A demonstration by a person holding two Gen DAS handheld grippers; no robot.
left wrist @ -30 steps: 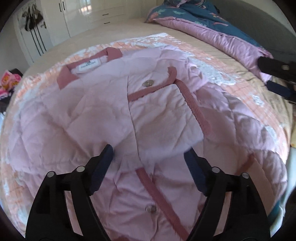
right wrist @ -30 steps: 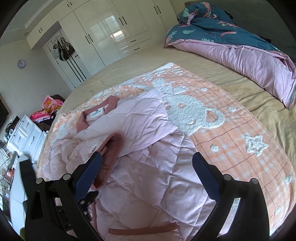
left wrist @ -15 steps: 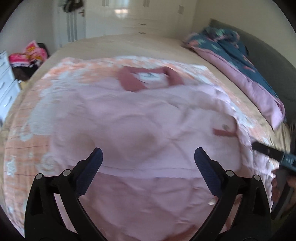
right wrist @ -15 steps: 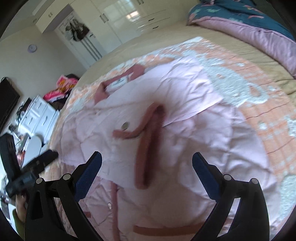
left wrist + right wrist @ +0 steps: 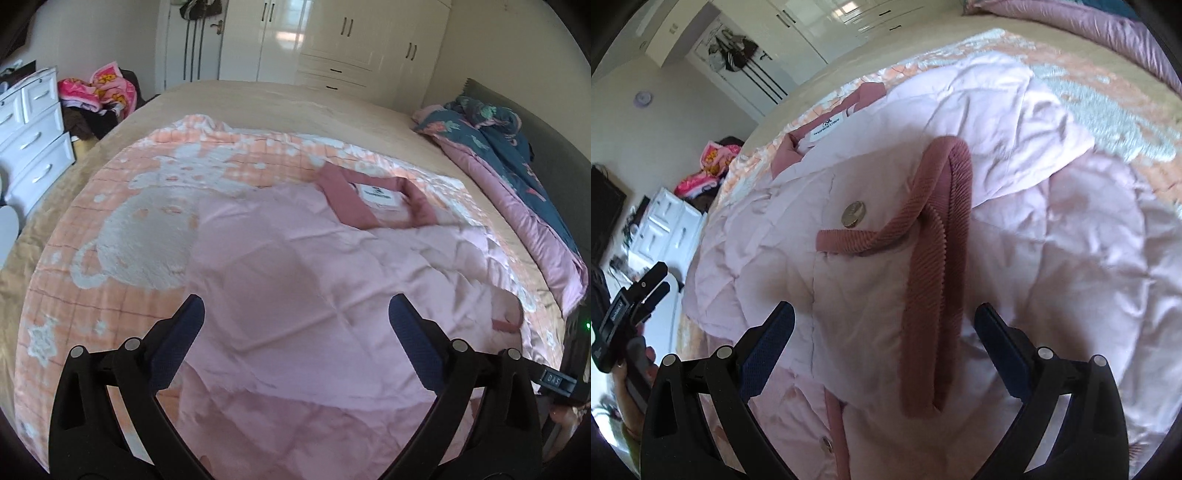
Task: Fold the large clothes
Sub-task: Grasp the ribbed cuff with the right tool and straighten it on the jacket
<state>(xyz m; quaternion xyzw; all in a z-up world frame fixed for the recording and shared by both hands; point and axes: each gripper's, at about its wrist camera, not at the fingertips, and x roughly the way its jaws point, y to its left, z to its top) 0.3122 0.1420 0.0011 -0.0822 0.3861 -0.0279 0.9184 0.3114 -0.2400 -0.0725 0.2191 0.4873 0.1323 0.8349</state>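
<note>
The pale pink quilted jacket (image 5: 332, 280) lay spread on a peach bear-print blanket (image 5: 122, 236) on the bed (image 5: 280, 103), its collar (image 5: 347, 199) at the far side. The left tool (image 5: 295, 332) was held above the jacket's smooth folded panel with its jaws wide apart and nothing between them. The right tool (image 5: 882, 332) was likewise spread wide over the jacket, the ribbed rose trim (image 5: 934, 280) lying below the gap between its jaws but not seen to be pressed by either pad.

For the fold in hand, it was judged best that an edge be taken in a full bite through trim and padding together, since the slippery quilted shell was likely to slide from a shallow pinch. The two tools were best placed well apart along one edge, so that the panel could be carried over level and laid without bunching. The snap button (image 5: 853, 215) was to be kept out of the jaws.

Only the right wrist view showed the looped trim, the snap button and the front placket (image 5: 834, 417), with the left tool (image 5: 652, 291) off to one side in a hand (image 5: 635, 362). Only the left wrist view showed the bear motif beside the jacket, the white drawers (image 5: 33, 140) and the dark floral duvet (image 5: 517, 158).
</note>
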